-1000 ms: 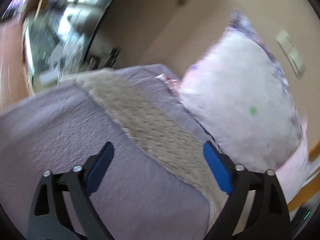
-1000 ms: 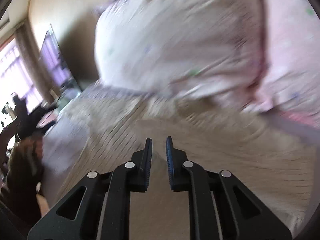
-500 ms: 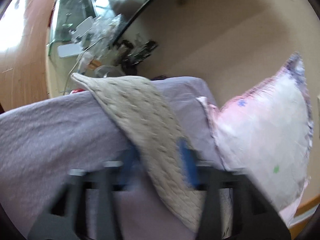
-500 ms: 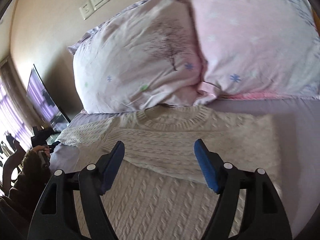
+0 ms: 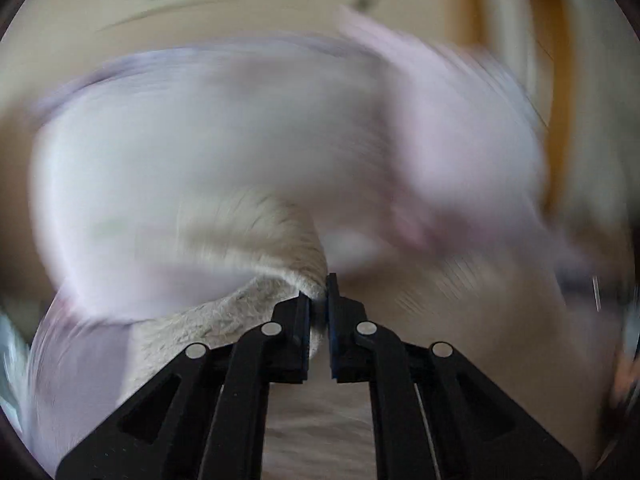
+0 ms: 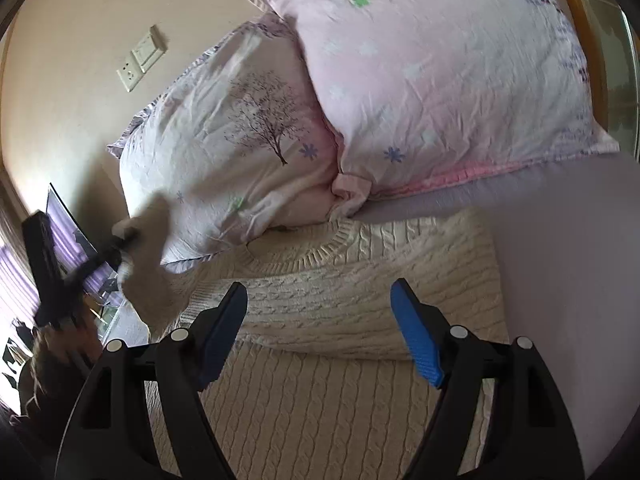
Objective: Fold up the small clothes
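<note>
**One sleeve folded, one in the air as a bedroom fold nears its midpoint**

Two grippers work a cream cable-knit sweater (image 6: 360, 276) spread on a lilac-sheeted bed (image 6: 560, 264), its neckline lying just below two propped pillows. The left gripper (image 5: 319, 300) is clenched on the left sleeve (image 5: 256, 248), the knit pinched between its blue pads; seen from the right wrist, that sleeve hangs lifted off the bed at the sweater's far side, in front of the tree-print pillow (image 6: 240, 120). The left wrist view is heavily blurred, so little beyond the pinched knit and pale bedding can be made out there.

The right gripper (image 6: 320, 332) hovers released, its jaws spread wide and holding nothing, above the middle of the garment. Beneath it a band of knit lies across the chest, which looks like the other sleeve, already folded inward. The pink pillow (image 6: 440, 80) rests against the wooden headboard (image 6: 576, 12), and a wall switch plate (image 6: 142, 58) shows above the bedding.

By the look of things, the job is roughly a third done: one sleeve appears tucked, the second is gripped but not yet laid across the body, and the lengthwise fold of hem toward collar has not begun. The hem itself lies out of view below the right gripper, so how flat it sits cannot be told.
</note>
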### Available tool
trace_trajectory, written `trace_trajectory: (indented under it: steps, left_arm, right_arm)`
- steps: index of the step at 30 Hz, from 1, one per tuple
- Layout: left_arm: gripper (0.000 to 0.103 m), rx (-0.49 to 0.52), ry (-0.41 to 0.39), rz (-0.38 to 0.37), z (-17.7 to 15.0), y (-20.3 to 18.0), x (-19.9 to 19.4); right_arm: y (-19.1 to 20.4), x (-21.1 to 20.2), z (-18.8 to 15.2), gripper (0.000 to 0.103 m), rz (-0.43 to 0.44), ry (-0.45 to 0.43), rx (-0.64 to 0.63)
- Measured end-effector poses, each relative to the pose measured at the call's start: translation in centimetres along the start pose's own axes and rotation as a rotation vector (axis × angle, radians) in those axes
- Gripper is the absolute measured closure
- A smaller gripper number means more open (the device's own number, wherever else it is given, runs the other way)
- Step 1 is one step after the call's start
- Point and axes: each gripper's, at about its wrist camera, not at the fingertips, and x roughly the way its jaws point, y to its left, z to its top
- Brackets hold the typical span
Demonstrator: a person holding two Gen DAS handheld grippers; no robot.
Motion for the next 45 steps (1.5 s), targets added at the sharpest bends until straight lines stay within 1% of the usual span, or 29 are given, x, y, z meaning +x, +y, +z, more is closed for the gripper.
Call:
trace_trajectory:
  steps: [2,3,4,5,7,8,10,13,16,18,21,23,25,26,27,28,30,31,33,34,36,37,38,39,40,41,42,43,45]
  left_arm:
    - [0.095,0.201,0.115,-0.045,-2.1,-6.4,3.0]
    - [0.094,0.241,0.156,-0.073,-3.3,-7.9,3.5]
    - [0.091,0.241,0.169,-0.094,-3.8,-8.2,3.4]
    - [0.091,0.213,0.170,-0.112,-4.4,-7.8,2.6]
    - [0.088,0.142,0.152,-0.101,-4.7,-5.9,1.0]
    - [0.082,0.093,0.140,-0.082,-5.0,-4.3,-0.2]
    - [0.077,-0.001,0.131,-0.030,-6.2,-0.8,-2.8]
    - [0.067,-0.136,0.152,0.054,-9.0,4.0,-6.0]
    - [0.064,-0.246,0.185,0.122,-11.7,7.3,-8.8]
    - [0.062,-0.304,0.200,0.142,-13.1,8.8,-9.8]
    - [0.059,-0.376,0.214,0.116,-14.9,9.5,-10.7]
    - [0.057,-0.392,0.216,0.085,-15.5,9.2,-10.8]
    - [0.055,-0.387,0.222,0.058,-15.6,8.7,-10.2]
    - [0.054,-0.381,0.228,0.048,-15.5,8.5,-9.8]
    - [0.054,-0.378,0.230,0.042,-15.5,8.1,-9.7]
    - [0.054,-0.374,0.233,0.035,-15.5,7.9,-9.4]
    - [0.054,-0.365,0.238,0.028,-15.4,7.4,-9.1]
    - [0.053,-0.361,0.240,0.025,-15.3,7.2,-8.9]
    - [0.052,-0.360,0.254,0.011,-15.4,7.0,-8.8]
    - [0.052,-0.359,0.258,0.006,-15.5,7.0,-8.7]
    - [0.052,-0.362,0.271,-0.004,-15.7,6.8,-8.4]
    - [0.052,-0.364,0.277,-0.007,-15.8,6.8,-8.3]
    - [0.052,-0.365,0.286,-0.013,-15.9,6.7,-8.3]
    - [0.052,-0.363,0.292,-0.018,-16.1,6.5,-8.5]
    - [0.051,-0.362,0.297,-0.020,-16.3,6.4,-8.8]
    - [0.050,-0.364,0.301,-0.021,-16.4,6.5,-9.0]
    - [0.049,-0.370,0.303,-0.023,-16.5,6.5,-9.3]
    - [0.048,-0.386,0.297,-0.028,-16.7,6.7,-9.7]
    - [0.044,-0.418,0.284,-0.032,-17.0,7.1,-10.6]
  right_arm:
    - [-0.6,0.3,-0.4,0.027,-0.001,0.017,0.025]
    - [-1.0,0.4,-0.5,0.027,0.001,0.030,0.042]
    - [-1.4,0.5,-0.6,0.027,0.008,0.043,0.059]
    - [-1.6,0.6,-0.6,0.027,0.014,0.053,0.068]
    - [-2.1,1.4,-0.3,0.031,0.016,0.093,0.087]
    - [-2.2,1.8,-0.2,0.037,0.010,0.109,0.092]
    - [-2.5,3.7,0.2,0.044,-0.031,0.165,0.104]
    - [-3.4,6.3,0.1,0.048,-0.087,0.237,0.149]
    - [-4.6,7.4,-0.5,0.050,-0.056,0.275,0.242]
    - [-6.3,6.9,-0.6,0.049,0.015,0.250,0.377]
    - [-8.0,5.9,-0.9,0.045,0.070,0.238,0.490]
    - [-8.0,5.7,-1.3,0.045,0.090,0.254,0.512]
    - [-7.3,5.8,-1.5,0.047,0.073,0.272,0.483]
    - [-6.4,5.9,-1.5,0.070,0.039,0.283,0.426]
    - [-5.7,6.0,-1.4,0.089,0.009,0.291,0.374]
    - [-4.6,6.1,-1.0,0.097,-0.002,0.296,0.310]
    - [-3.3,5.4,0.1,0.097,0.004,0.234,0.242]
    - [-2.2,4.3,1.5,0.097,-0.025,0.142,0.175]
    - [-1.0,3.4,3.1,0.097,-0.061,0.031,0.117]
    - [-0.6,3.6,4.0,0.097,-0.107,-0.027,0.093]
    - [-0.5,4.9,4.6,0.096,-0.209,-0.020,0.046]
    - [-0.1,5.9,4.3,0.093,-0.277,0.026,0.024]
    - [0.2,6.0,3.7,0.087,-0.300,0.055,0.023]
    - [1.1,5.3,2.7,0.079,-0.292,0.064,0.012]
    - [1.7,4.5,1.9,0.047,-0.277,0.053,-0.006]
    - [3.5,2.1,0.0,0.009,-0.257,0.004,-0.065]
    - [4.4,0.8,-1.1,0.001,-0.246,-0.030,-0.093]
    - [5.9,-1.7,-3.6,0.001,-0.209,-0.087,-0.144]
    - [7.4,-4.1,-6.9,0.001,-0.162,-0.107,-0.194]
